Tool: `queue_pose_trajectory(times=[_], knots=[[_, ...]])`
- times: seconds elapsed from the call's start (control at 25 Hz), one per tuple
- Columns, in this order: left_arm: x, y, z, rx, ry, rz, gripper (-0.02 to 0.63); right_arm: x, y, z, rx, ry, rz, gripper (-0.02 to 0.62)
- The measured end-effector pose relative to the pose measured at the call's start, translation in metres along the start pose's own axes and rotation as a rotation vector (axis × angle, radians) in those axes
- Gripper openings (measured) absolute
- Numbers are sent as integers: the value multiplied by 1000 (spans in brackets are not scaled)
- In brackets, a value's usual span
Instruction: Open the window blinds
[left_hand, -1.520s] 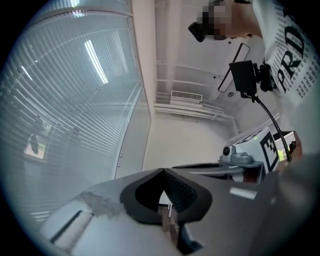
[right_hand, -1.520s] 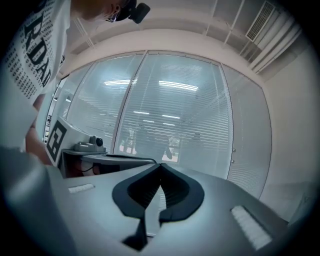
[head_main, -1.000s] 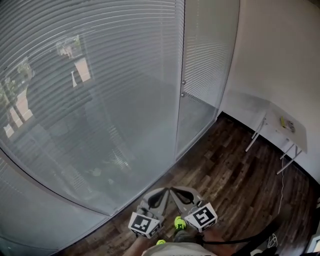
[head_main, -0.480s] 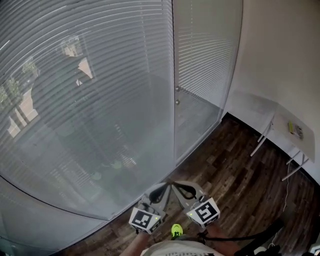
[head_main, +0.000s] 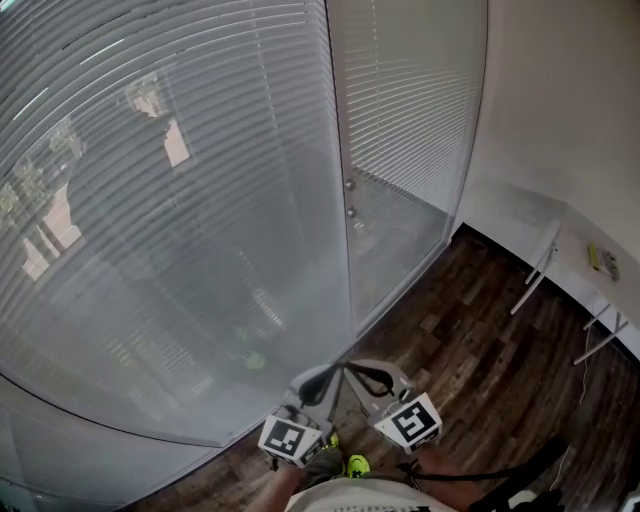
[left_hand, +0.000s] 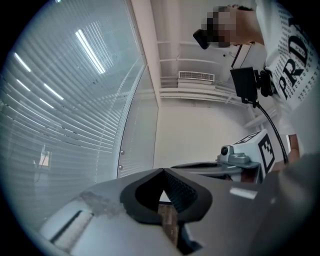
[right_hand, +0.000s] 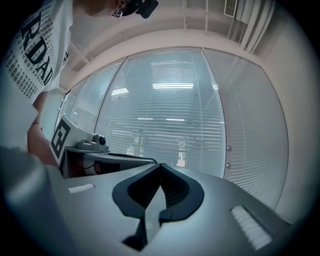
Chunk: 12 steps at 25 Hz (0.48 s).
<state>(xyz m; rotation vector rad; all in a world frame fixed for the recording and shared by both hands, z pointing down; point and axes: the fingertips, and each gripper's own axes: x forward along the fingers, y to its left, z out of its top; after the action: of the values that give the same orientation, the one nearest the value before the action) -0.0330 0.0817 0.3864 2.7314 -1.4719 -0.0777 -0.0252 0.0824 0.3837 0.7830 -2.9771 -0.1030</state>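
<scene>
approach step, i judge: left gripper (head_main: 328, 373) and right gripper (head_main: 358, 370) sit at 6 o'clock, jaws pinched together, empty. the blinds (head_main: 180, 200) span 9 to 12 o'clock, unopened. next, probably reach the 2 knobs (head_main: 349, 187).

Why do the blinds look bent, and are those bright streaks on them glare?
Head view: the wide lens bows the blinds into arcs, and outdoor shapes show faintly through them. Left gripper view: the bright streaks look like lamp reflections; the corners go dark. Right gripper view: similar streaks, blinds curved too.
</scene>
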Motion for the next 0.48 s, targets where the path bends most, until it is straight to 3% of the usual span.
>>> queue_pose_trajectory(times=[0.36,0.48], knots=[[58,53,-25,-26,-7,-14,-9,46,-57,-31,9,30,-25,8],[84,72,1,-19,-42,-17,-9,62,-86,-7,-17,23,-37,8]])
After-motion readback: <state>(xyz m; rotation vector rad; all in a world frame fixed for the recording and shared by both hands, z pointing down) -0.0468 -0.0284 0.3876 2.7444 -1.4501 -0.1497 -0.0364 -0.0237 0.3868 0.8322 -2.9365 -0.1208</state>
